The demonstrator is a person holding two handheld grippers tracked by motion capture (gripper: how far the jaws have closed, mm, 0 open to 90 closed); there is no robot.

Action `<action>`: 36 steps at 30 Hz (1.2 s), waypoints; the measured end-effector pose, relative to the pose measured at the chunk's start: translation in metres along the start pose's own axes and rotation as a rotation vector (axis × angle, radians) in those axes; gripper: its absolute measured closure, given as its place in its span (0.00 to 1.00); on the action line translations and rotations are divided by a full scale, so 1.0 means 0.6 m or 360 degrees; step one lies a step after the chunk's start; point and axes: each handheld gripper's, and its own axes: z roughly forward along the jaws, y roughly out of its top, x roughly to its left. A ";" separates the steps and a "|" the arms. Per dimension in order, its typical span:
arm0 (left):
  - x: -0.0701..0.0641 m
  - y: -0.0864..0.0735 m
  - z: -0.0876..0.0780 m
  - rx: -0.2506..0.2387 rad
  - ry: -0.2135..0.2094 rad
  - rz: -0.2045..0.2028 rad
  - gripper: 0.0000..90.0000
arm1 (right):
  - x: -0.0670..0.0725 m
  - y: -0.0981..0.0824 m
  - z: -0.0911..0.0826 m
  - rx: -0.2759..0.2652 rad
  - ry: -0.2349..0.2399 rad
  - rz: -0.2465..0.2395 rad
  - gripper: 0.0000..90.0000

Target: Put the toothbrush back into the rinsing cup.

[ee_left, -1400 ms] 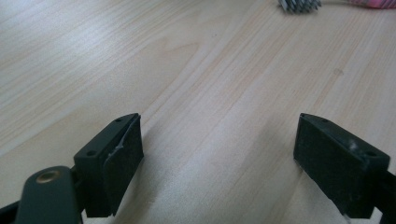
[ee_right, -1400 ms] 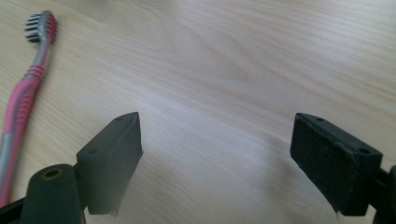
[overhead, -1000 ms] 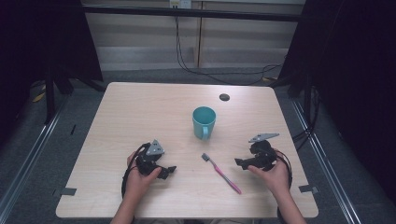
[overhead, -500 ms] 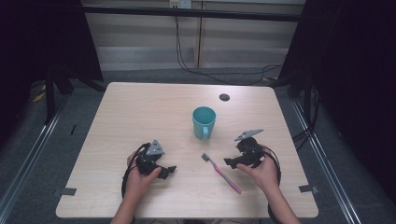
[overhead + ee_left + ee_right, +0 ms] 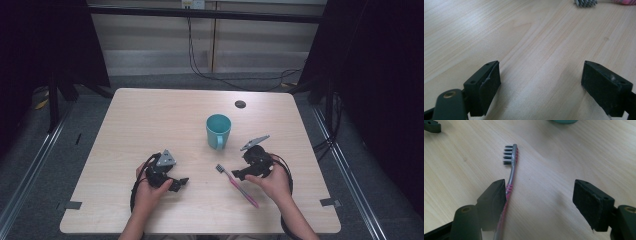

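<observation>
A pink and grey toothbrush [image 5: 239,186] lies flat on the wooden table [image 5: 150,120], bristle head toward a teal mug [image 5: 218,131] standing upright behind it. My right gripper [image 5: 236,175] hovers low over the handle. In the right gripper view the toothbrush [image 5: 511,170] runs along the inner edge of the left jaw, and the right jaw stands well apart from it. The right gripper [image 5: 541,202] is open, and its jaws have just been closing. My left gripper [image 5: 181,184] rests on the table at the left, open [image 5: 541,87] over bare wood, with the brush head [image 5: 585,2] far ahead.
A small dark round disc [image 5: 240,104] sits near the table's far edge. The mug's base [image 5: 564,121] is just beyond the brush head. Cables hang behind the table, and dark curtains flank both sides.
My right hand has moved left, from the table's right side to over the toothbrush handle. The left hand has kept still.
</observation>
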 end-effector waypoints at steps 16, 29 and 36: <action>0.000 0.000 0.000 -0.0002 0.0006 -0.0002 0.17 | 0.016 0.024 0.019 0.0090 0.0079 -0.0024 0.49; 0.000 0.000 0.001 -0.0010 0.0008 -0.0013 0.17 | 0.033 0.024 0.033 0.0201 0.0142 -0.0011 0.57; 0.000 0.000 0.001 -0.0010 0.0008 -0.0013 0.17 | 0.039 0.024 0.042 0.0276 0.0134 -0.0066 0.62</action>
